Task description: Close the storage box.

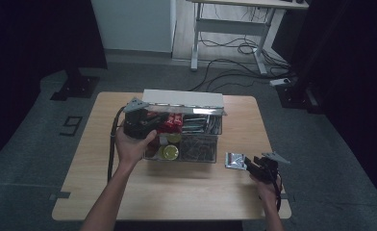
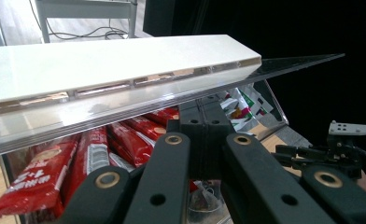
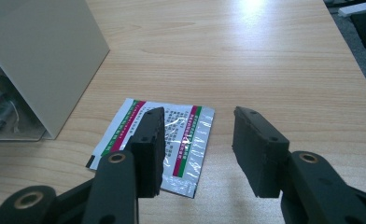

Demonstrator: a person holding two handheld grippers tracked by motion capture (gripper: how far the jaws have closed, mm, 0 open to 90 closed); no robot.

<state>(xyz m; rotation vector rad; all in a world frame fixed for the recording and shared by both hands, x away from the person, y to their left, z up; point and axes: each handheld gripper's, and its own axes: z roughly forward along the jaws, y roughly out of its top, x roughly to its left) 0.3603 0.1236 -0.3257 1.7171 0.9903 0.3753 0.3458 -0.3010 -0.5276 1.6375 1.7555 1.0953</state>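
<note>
Left gripper (image 1: pixel 150 120) sits at the clear box (image 1: pixel 203 156), jaws pressed tight together just under the raised lid (image 2: pixel 125 65); it looks to be propping that lid up, though the contact itself is hard to see. Red packets (image 2: pixel 97 154) lie in the box below. Over on the right, the right gripper (image 3: pixel 197 149) hangs above the silver sachet (image 3: pixel 181 140), which lies flat on the table (image 3: pixel 265 56) beside the box, untouched, jaws spread apart. We're at the pick-up: the jaws need to drop, straddle the sachet's edge and pinch.
</note>
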